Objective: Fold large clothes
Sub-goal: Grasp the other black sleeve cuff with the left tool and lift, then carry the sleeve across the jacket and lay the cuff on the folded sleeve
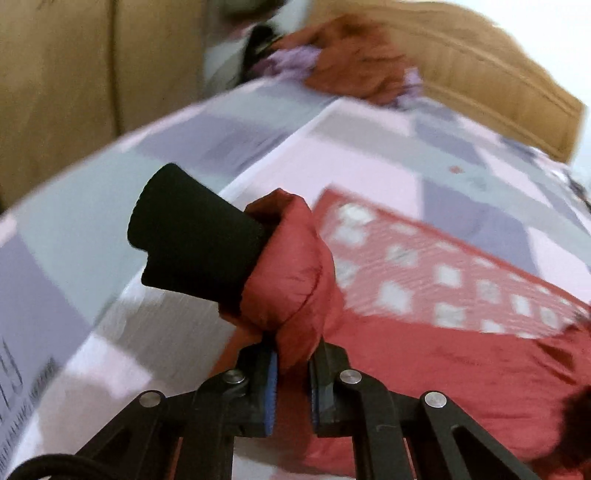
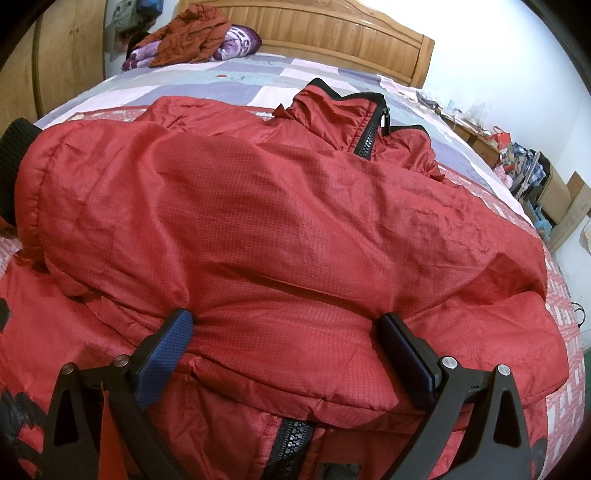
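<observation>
A red padded jacket [image 2: 280,221] lies spread on the bed, collar and black zip [image 2: 373,125] toward the headboard. One sleeve is folded across its body, the black knit cuff [image 2: 14,166] at the far left. My left gripper [image 1: 293,363] is shut on the red sleeve end [image 1: 291,273] just behind the black cuff [image 1: 192,232] and holds it above the bedspread. My right gripper [image 2: 286,325] is open, its fingers [image 2: 173,339] wide apart and pressed against a fold of the jacket near the front zip [image 2: 291,439].
The bed has a patchwork bedspread [image 2: 207,79] in pink, grey and purple, and a red patterned cloth [image 1: 443,266] under the jacket. A heap of brown and purple clothes [image 2: 192,37] lies by the wooden headboard [image 2: 332,33]. A cluttered nightstand [image 2: 476,129] stands at the right.
</observation>
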### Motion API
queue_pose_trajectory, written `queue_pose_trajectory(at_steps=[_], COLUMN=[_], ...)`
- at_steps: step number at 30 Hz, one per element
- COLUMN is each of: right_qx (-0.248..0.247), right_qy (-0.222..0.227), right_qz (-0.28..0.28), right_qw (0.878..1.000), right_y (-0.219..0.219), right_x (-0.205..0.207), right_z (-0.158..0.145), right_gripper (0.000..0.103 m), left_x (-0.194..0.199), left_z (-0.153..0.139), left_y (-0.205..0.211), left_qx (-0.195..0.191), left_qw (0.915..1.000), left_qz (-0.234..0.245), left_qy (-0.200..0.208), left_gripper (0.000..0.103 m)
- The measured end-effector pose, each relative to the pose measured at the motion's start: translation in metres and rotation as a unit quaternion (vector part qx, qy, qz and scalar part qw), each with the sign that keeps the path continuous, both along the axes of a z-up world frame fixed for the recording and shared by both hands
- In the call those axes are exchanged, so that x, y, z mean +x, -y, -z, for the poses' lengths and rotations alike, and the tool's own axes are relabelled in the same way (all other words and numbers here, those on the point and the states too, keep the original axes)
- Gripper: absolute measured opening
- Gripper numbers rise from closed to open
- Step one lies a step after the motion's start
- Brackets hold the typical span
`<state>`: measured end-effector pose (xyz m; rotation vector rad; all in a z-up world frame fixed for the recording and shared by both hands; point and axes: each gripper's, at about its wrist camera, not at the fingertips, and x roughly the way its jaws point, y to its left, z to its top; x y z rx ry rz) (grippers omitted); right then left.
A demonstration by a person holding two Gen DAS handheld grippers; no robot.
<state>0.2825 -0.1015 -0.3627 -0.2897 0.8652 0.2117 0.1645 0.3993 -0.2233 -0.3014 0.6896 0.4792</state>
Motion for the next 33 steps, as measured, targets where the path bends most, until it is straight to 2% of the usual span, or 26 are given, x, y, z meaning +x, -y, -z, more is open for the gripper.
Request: queue_pose_trajectory(at_steps=[4, 7, 13, 15, 19, 22, 28, 33], right_qx=[-0.006, -0.008, 0.014, 0.033, 0.09, 0.106, 0.098, 0.091], right_qy=[0.002, -0.001, -0.036, -0.027, 0.001, 0.013, 0.027, 0.02], right_qz=[0.002, 0.004, 0.001, 0.008, 0.035, 0.055, 0.079, 0.092], right_qw=[1.0, 1.0, 0.999, 0.999, 0.995, 0.993, 0.992, 0.991], right_y=[-0.003, -0.004, 0.003, 0.015, 0.063, 0.107, 0.187, 0.236], right_x=[-0.001, 0.0, 0.01, 0.009, 0.006, 0.007, 0.001, -0.009], right_z=[-0.001, -0.003, -0.022, -0.038, -0.076, -0.094, -0.114, -0.113], right_gripper=[0.102, 0.102, 0.102, 0.102, 0.102, 0.102, 0.102, 0.102], left_x=[0.013, 0.029, 0.061, 0.069, 0.092, 0.104, 0.131, 0.145], left_z=[-0.047, -0.071, -0.091, -0.089, -0.073, -0.052, -0.002, 0.037], left_y=[0.058, 0.109, 0.226, 0.265, 0.347, 0.403, 0.497, 0.536], left_qx=[0.024, 0.018, 0.014, 0.013, -0.002, -0.007, -0.002, 0.002], left_qw=[0.9968, 0.9911, 0.9719, 0.9653, 0.9537, 0.9465, 0.9382, 0.9336], left_qz=[0.066, 0.117, 0.223, 0.25, 0.294, 0.319, 0.346, 0.356], left_qy=[0.039, 0.06, 0.075, 0.074, 0.063, 0.048, 0.001, -0.039], left_gripper=[0.007, 0.007, 0.007, 0.007, 0.007, 0.006, 0.006, 0.006])
